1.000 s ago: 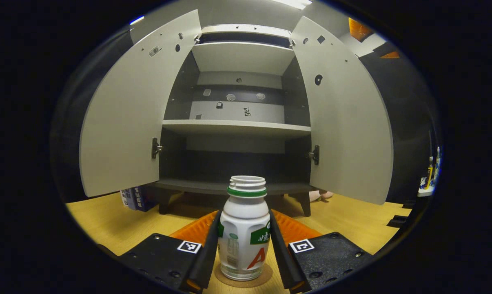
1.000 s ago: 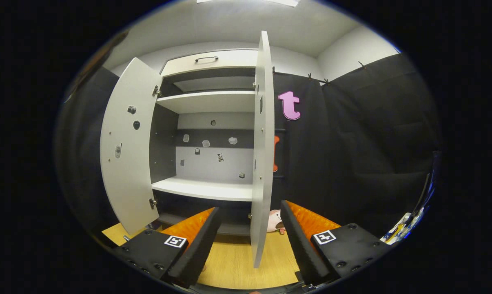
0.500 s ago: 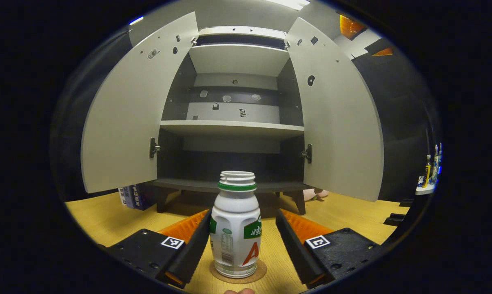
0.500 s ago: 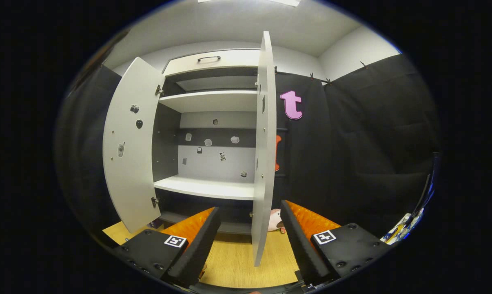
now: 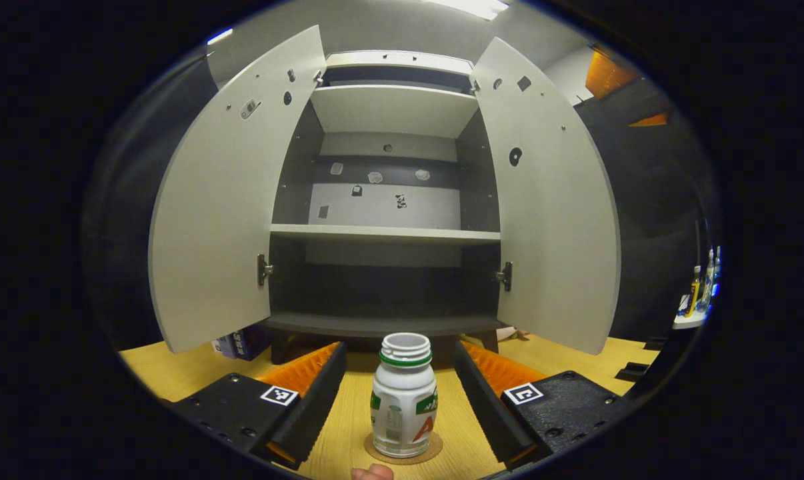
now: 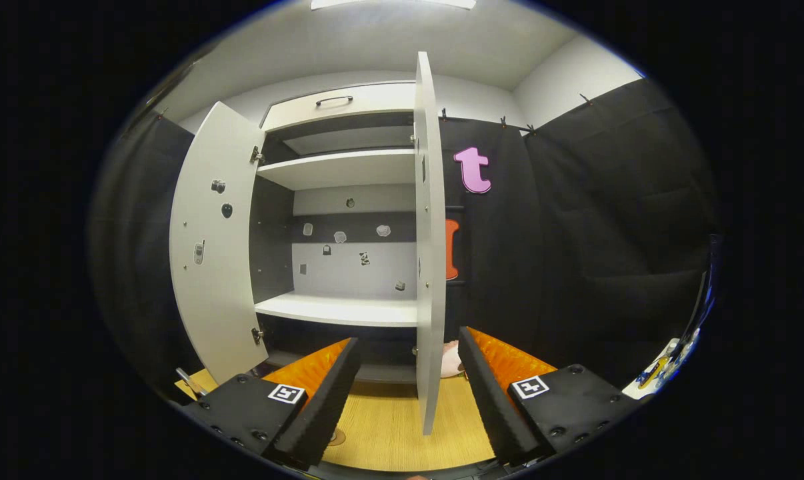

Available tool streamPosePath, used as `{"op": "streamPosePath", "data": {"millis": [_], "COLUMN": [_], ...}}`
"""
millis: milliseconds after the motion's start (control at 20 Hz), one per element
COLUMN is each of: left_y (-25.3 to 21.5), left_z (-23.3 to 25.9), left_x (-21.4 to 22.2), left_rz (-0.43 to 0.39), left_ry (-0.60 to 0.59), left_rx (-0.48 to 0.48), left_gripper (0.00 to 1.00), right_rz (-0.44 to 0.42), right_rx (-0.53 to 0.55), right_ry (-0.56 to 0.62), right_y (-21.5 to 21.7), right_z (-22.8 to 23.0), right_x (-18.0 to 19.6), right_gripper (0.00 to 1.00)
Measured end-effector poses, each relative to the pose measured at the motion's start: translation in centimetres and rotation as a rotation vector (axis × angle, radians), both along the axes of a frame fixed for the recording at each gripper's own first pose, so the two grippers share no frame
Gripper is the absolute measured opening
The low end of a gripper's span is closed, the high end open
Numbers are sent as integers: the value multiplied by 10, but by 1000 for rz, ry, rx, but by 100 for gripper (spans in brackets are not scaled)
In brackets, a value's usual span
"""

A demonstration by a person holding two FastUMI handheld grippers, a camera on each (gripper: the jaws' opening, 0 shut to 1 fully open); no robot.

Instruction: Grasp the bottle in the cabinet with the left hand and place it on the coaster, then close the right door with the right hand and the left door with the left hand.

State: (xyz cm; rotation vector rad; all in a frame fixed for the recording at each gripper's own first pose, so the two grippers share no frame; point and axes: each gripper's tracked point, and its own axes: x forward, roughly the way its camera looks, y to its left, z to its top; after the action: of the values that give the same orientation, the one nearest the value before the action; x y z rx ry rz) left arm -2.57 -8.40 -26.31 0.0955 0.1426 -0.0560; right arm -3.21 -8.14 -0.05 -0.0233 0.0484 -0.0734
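A white bottle (image 5: 404, 397) with a green neck ring and no cap stands upright on a round brown coaster (image 5: 402, 449) on the wooden table. My left gripper (image 5: 400, 350) is open, and its fingers stand apart from the bottle on either side, a little behind it. Beyond it the grey cabinet (image 5: 385, 233) has its left door (image 5: 215, 213) and right door (image 5: 552, 220) swung wide. My right gripper (image 6: 407, 343) is open and holds nothing. It faces the right door (image 6: 429, 267) edge-on, with the left door (image 6: 215, 247) open farther left.
The wooden table (image 5: 175, 373) runs up to the cabinet's feet. A blue box (image 5: 242, 343) lies by the cabinet's left foot, and a pink soft thing (image 6: 450, 360) sits behind the right door. Small bottles (image 5: 699, 293) stand far right. A fingertip (image 5: 372, 473) shows at the bottom edge.
My left gripper let go of the bottle and drew back from it, and the bottle stays on the coaster. The right gripper shifted only slightly toward the right door's edge.
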Motion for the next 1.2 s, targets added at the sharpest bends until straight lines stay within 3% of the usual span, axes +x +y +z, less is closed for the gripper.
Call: {"op": "streamPosePath", "data": {"millis": [500, 750, 950, 1050, 1200], "left_y": [12, 28, 36, 43, 51], "left_z": [156, 182, 198, 202, 204], "left_x": [10, 11, 16, 16, 20], "left_rz": [-29, -17, -3, 23, 49], "left_ry": [-73, -21, -30, -37, -43], "left_rx": [-27, -72, -94, -116, -133], "left_gripper": [97, 97, 98, 94, 95], "right_rz": [-5, -74, -186, -204, -209], "right_rx": [63, 58, 43, 31, 45], "right_ry": [-61, -118, -150, -174, -168], "right_y": [-17, -59, -125, -146, -168], "right_z": [-5, 14, 51, 72, 82], "right_x": [17, 23, 39, 51, 76], "right_gripper": [97, 97, 97, 100, 97]}}
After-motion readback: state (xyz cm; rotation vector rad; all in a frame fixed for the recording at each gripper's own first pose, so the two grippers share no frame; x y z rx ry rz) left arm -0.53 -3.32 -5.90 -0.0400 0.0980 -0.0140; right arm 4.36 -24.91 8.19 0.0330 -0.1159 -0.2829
